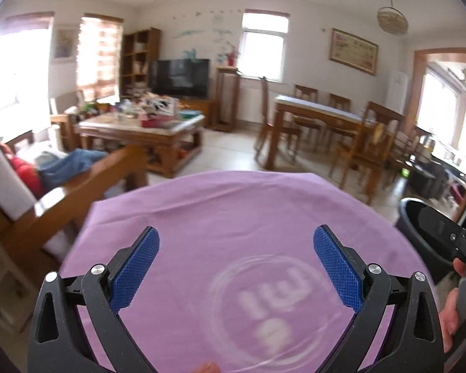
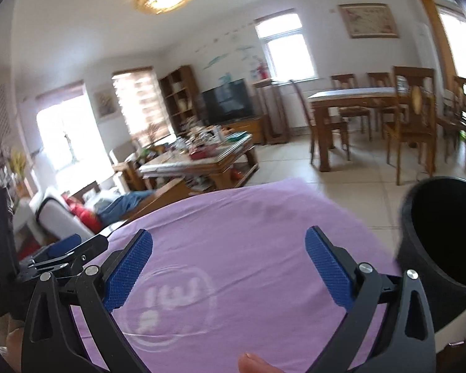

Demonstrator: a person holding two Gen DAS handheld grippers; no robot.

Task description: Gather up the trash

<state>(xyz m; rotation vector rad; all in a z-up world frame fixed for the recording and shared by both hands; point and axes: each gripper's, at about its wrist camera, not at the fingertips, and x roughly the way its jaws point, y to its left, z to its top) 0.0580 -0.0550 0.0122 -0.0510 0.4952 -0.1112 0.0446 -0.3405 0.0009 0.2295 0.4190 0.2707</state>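
A purple cloth (image 1: 233, 211) with a white round logo (image 1: 273, 310) covers the table under both grippers. In the left wrist view my left gripper (image 1: 236, 264) hangs open over the cloth with nothing between its blue pads (image 1: 139, 267). My right gripper (image 2: 230, 264) is also open and empty above the same cloth (image 2: 248, 217). A black round bin (image 2: 444, 233) stands at the table's right side, its mouth tilted toward me; the left wrist view shows the bin (image 1: 414, 233) partly behind the right gripper's black body. The left gripper (image 2: 68, 250) appears at the left edge of the right wrist view.
A wooden sofa (image 1: 77, 192) with cushions and clothes stands left of the table. Beyond it are a cluttered coffee table (image 1: 139, 130), a television (image 1: 180, 77), and a dining table (image 1: 323, 115) with chairs. Tiled floor (image 2: 341, 192) lies between them. A fingertip (image 2: 258, 363) shows at the bottom.
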